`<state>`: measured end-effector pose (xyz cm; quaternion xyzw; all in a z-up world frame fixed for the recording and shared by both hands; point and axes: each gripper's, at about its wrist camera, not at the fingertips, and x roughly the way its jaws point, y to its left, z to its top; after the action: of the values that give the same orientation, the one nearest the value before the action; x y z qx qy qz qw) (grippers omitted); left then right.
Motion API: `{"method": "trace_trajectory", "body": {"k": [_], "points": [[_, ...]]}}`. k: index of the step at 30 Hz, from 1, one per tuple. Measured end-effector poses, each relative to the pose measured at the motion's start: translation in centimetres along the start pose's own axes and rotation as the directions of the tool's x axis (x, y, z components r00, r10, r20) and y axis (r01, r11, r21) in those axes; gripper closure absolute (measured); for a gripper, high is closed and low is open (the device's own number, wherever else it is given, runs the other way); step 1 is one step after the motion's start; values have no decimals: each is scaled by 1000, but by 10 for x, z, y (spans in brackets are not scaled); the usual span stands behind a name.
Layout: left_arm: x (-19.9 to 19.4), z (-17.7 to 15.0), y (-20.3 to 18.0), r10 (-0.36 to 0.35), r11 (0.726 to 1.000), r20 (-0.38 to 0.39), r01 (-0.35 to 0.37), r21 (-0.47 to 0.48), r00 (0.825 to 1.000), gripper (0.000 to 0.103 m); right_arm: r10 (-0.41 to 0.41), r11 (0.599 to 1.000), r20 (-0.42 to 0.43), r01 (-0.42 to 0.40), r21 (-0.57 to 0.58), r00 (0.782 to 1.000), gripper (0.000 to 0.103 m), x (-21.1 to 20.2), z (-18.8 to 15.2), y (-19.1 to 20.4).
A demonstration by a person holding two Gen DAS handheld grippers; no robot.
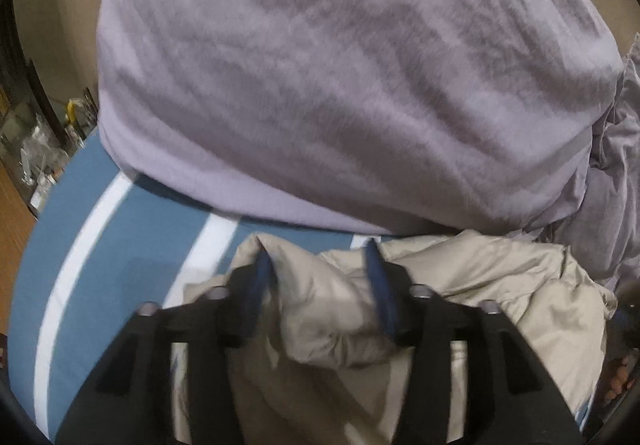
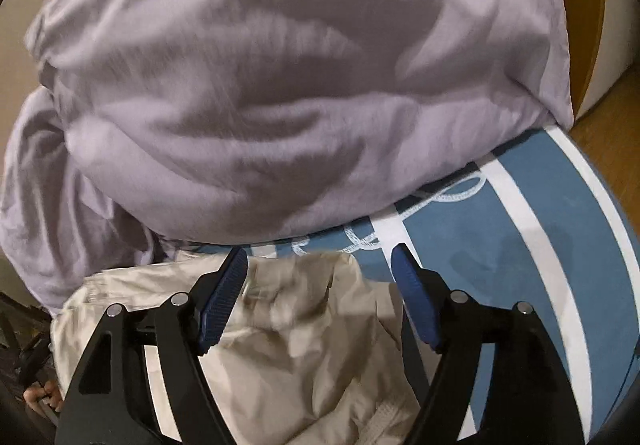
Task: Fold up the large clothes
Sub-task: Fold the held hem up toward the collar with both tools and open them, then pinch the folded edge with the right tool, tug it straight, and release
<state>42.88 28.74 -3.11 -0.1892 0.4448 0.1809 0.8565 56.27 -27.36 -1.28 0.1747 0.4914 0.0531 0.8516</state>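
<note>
Blue bedding with white stripes [image 1: 160, 245] forms the working surface, a bed rather than a desk; wooden flooring [image 2: 600, 105] shows past its edge. A large lavender pillow or folded quilt [image 1: 340, 77] fills the far half of both wrist views, with a rumpled lavender sheet [image 1: 616, 165] beside it. A white cord [image 2: 440, 201] lies looped on the blue cover near the pillow's edge.

Task item: a beige garment [image 1: 460, 285], thin and creased, bunched on the near part of the bed, just in front of the pillow. It lies directly under and between both tools, extending from the left hand-held gripper [image 1: 318, 253] toward the person's right, and from the right hand-held gripper [image 2: 320, 257] toward the person's left. Its long axis therefore appears to run roughly side to side between the two, though the crumpling makes this uncertain.

Left hand-held gripper: fingers part-way closed with a raised fold of beige cloth filling the gap; they appear to pinch it, though firm contact cannot be confirmed. Right hand-held gripper: fingers spread wide, holding nothing, poised above the garment's far edge where cloth meets blue cover.

Judgement: both tools are about equally near; the right one probably needs to close on that edge before the garment can be spread flat.
</note>
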Motion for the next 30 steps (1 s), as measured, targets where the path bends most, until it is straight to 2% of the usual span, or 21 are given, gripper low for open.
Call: {"method": "trace_trajectory", "body": {"k": [1,2,7,14,17,23,24,25,27,30], "points": [[-7,1,-1,43,999,38,-43,13,998,29,6,1000,2,-6,-12,1000,27,-3,-1,4],[-11,2,-2,58,998,61,-59,23,996,28,16,1000,0,-16,-25,1000,27,-6,-2,10],[-25,3,-11,32,998,72,-36,51,997,28,87,992,-50,-91,-89,995,27,1,-13,49],[-33,-6,-47,-51,994,56,45,103,997,28,142,955,-154,-176,-238,978,27,26,-42,126],[-38,-14,-67,-90,988,56,82,133,994,28,134,933,-186,-187,-308,973,27,36,-55,151],[-39,-31,-101,-113,973,58,99,211,992,26,13,892,-229,-115,-437,973,29,66,-84,175],[-38,-33,-105,-116,970,54,101,220,992,26,-5,886,-234,-105,-452,972,39,72,-89,175],[-37,-35,-107,-119,969,49,105,223,992,26,-13,881,-233,-99,-462,972,44,75,-92,175],[-35,-37,-111,-128,967,40,115,226,991,26,-21,869,-224,-93,-486,974,69,76,-96,175],[-32,-38,-114,-136,966,34,124,228,990,26,-7,872,-217,-100,-478,976,91,74,-94,174]]}}
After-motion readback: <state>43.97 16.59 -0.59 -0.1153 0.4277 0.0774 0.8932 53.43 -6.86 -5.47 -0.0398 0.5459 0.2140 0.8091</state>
